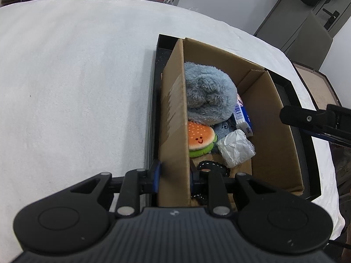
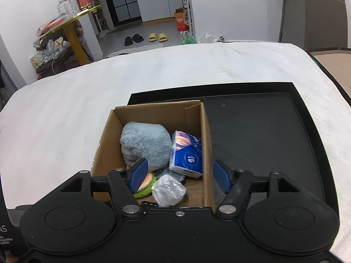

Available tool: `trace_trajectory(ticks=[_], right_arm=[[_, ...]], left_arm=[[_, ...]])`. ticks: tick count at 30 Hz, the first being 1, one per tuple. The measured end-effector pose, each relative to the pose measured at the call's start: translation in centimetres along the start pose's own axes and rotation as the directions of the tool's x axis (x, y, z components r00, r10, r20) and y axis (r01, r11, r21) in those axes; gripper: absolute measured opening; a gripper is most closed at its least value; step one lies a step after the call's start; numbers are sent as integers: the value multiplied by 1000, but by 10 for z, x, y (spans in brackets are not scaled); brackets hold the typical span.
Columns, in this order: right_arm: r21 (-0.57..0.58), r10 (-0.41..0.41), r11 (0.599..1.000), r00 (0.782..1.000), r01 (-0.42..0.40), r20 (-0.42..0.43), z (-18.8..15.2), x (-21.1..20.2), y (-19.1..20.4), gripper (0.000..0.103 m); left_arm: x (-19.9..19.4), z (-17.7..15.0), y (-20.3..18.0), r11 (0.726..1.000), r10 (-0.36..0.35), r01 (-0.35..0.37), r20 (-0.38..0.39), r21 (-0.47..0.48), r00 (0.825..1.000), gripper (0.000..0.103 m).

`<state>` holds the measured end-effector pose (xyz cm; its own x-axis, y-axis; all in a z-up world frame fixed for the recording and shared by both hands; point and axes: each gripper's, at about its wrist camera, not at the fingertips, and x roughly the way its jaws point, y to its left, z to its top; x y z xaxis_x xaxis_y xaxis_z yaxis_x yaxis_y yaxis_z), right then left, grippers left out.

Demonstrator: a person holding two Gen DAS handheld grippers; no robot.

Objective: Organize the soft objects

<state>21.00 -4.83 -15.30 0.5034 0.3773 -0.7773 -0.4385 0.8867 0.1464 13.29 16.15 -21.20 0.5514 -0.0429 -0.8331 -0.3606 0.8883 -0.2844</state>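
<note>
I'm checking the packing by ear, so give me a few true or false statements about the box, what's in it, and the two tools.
1. The cardboard box sits in a black tray. True.
2. The left tool grips nothing. False: it is shut on the box's wall.
3. The burger plush lies on the white cloth. False: it is in the box.
4. The right tool is open, straddling the box's wall. True.
5. The blue fluffy toy is in the box. True.

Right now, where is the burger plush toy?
The burger plush toy lies inside the cardboard box, against its left wall in the left wrist view, just nearer the camera than the blue fluffy cloth and left of the crumpled white wrapper.
</note>
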Motion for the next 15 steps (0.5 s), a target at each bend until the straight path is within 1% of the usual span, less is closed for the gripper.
trace_trajectory(ticks=[5, 8, 9, 11, 15], right_arm=[[14, -7, 1000, 1000, 7, 1, -1, -1, -6, 66], [13, -15, 1000, 1000, 15, 3, -1, -2, -9, 74], [13, -17, 1000, 1000, 17, 3, -1, -3, -10, 76], [15, -16, 1000, 1000, 16, -3, 1, -5, -12, 78], [5, -12, 1000, 1000, 12, -11, 6, -12, -19, 86]], left_arm=[[1, 1, -1, 1000, 5, -5, -3, 3, 1000, 23], [3, 3, -1, 1000, 7, -7, -16, 13, 1000, 24], [3, 5, -1, 1000, 8, -7, -23, 18, 1000, 27], [4, 8, -2, 999, 20, -19, -34, 35, 999, 27], [-1, 17, 2, 999, 31, -28, -50, 45, 998, 33]])
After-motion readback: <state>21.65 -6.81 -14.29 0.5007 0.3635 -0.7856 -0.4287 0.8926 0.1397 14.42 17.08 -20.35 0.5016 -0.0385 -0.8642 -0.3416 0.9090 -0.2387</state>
